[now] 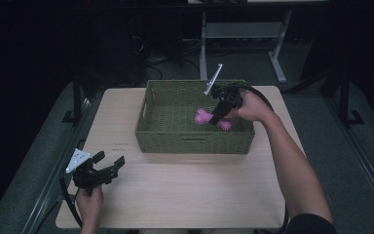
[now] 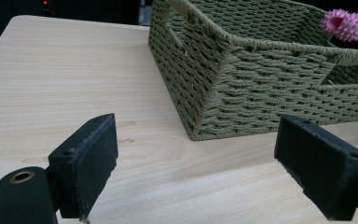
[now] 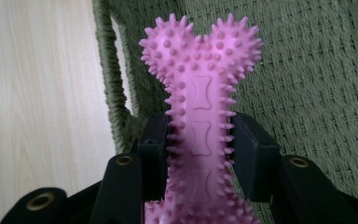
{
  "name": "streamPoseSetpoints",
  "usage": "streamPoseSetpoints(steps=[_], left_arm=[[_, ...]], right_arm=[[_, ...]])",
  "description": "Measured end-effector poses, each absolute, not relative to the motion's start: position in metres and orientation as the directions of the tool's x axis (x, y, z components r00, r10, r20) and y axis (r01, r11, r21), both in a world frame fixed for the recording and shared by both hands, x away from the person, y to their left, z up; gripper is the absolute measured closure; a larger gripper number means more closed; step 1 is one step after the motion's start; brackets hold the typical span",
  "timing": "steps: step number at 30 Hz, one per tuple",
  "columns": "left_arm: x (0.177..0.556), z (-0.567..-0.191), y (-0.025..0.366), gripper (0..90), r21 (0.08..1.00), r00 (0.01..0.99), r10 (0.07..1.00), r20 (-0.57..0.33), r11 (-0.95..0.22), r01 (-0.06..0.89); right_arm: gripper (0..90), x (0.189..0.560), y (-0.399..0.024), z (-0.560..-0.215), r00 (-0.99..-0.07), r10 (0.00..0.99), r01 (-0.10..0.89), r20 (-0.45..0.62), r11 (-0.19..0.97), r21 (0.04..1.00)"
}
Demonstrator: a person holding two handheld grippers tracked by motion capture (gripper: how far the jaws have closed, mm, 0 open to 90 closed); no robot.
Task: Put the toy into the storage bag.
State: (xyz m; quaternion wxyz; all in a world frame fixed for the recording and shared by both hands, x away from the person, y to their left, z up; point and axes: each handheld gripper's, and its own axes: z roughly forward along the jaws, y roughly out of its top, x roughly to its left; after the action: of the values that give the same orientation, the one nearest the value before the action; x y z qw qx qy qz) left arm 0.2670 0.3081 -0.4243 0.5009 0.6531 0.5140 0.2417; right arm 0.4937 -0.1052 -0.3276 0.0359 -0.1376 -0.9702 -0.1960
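The right tongs (image 1: 220,113) are clamped on the shaft of a pink spiked rubber bone-shaped toy (image 1: 203,116), their 2 black pads pressing its narrow waist from either side in the right gripper view (image 3: 200,140). The toy hangs inside the olive-green woven rectangular basket (image 1: 193,142), over its right half. Whether it touches the floor of the basket cannot be told from these views. Its long axis runs along the line of the tongs, with 1 knobbed end (image 3: 200,46) jutting out past the pads toward the basket's wall and the other end tucked back between the arms of the tongs.

The coming move likely turns on this: the toy sits directly below the right hand (image 1: 251,108) and above the weave, so setting it down calls for a short descent and a release.

The left tongs (image 1: 108,165) stand apart with nothing between them, resting low over the pale wood-grain bench (image 1: 185,190) at its near left corner, well apart from the basket.

The toy is soft-looking, covered in small blunt nubs, with shallow bone-shaped reliefs along its shaft. The basket is tight cord weave with a cut-out handle (image 2: 175,23).
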Motion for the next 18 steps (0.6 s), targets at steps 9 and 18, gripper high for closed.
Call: streamPoseSetpoints(steps=[9, 18], left_arm=[[0.267, -0.424, 0.308, 12.8, 0.903, 0.355, 0.913, -0.2, 0.031, 0.429], [0.267, -0.424, 0.309, 12.8, 0.902, 0.355, 0.913, -0.199, 0.029, 0.431]], right_arm=[[58.3, 0.497, -0.101, -0.339, -0.957, 0.255, 0.288, 0.136, 0.89, 0.354], [58.3, 0.499, -0.098, -0.348, -0.956, 0.258, 0.292, 0.141, 0.892, 0.346]])
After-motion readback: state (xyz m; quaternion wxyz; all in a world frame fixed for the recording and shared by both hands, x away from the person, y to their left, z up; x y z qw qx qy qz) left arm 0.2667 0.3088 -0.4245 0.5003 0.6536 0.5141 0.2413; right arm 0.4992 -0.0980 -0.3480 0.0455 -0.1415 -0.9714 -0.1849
